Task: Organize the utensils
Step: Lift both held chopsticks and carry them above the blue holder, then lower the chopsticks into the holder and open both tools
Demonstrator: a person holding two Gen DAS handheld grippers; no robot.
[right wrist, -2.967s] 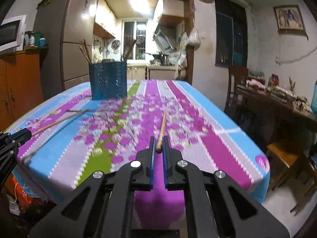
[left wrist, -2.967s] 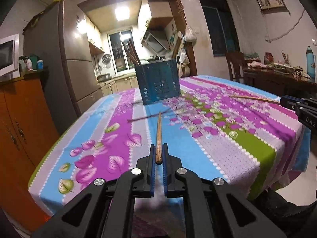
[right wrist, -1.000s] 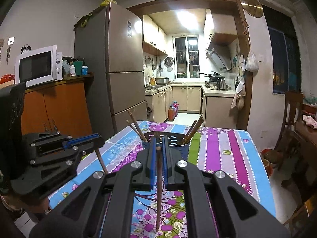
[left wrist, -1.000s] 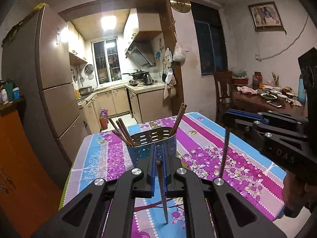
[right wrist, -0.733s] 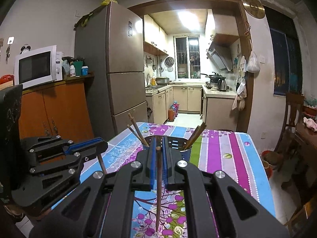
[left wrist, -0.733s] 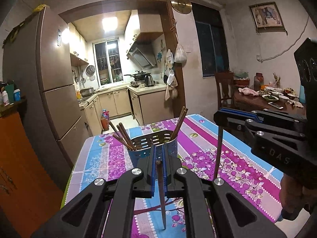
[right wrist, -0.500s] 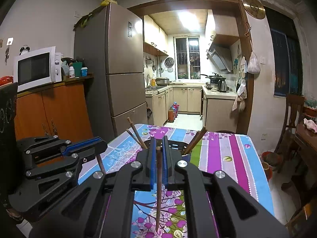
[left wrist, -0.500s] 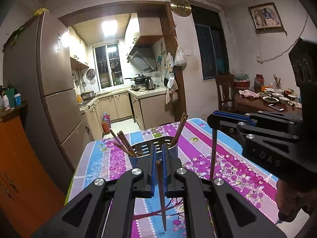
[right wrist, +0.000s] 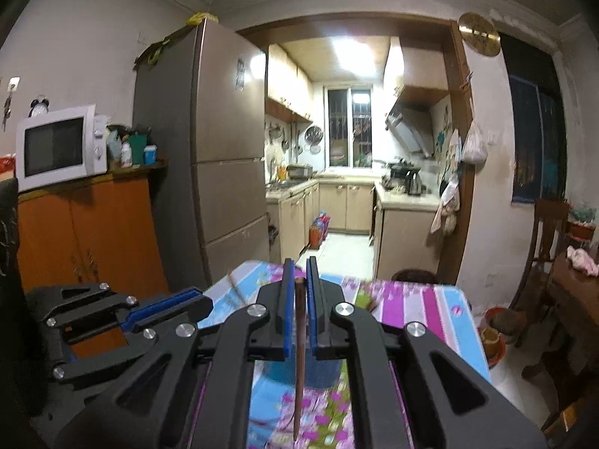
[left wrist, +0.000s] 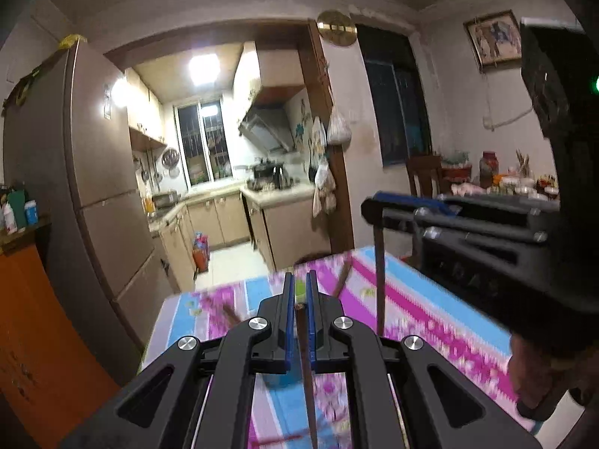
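My left gripper (left wrist: 298,292) is shut on a brown chopstick (left wrist: 306,366) that hangs point down above the table. My right gripper (right wrist: 298,278) is shut on a second brown chopstick (right wrist: 298,359), also hanging point down. The blue utensil basket (right wrist: 299,372) sits right below and behind both grippers, mostly hidden by their bodies; in the left wrist view only a blurred bit of it (left wrist: 275,378) shows. Chopsticks standing in it poke out beside the fingers (left wrist: 342,275). The right gripper (left wrist: 376,207) with its chopstick (left wrist: 380,284) shows in the left wrist view, and the left gripper (right wrist: 168,308) in the right wrist view.
The table has a striped floral cloth (left wrist: 430,321) in pink, blue and purple. A tall fridge (right wrist: 221,172) and an orange cabinet (right wrist: 86,235) with a microwave (right wrist: 60,147) stand to the left. A wooden chair (right wrist: 543,247) and a cluttered side table (left wrist: 516,187) stand to the right.
Both grippers have lifted the chopsticks off the table, turned them point down and moved forward over the basket. In the last half second the basket has dropped out of sight behind the gripper bodies.
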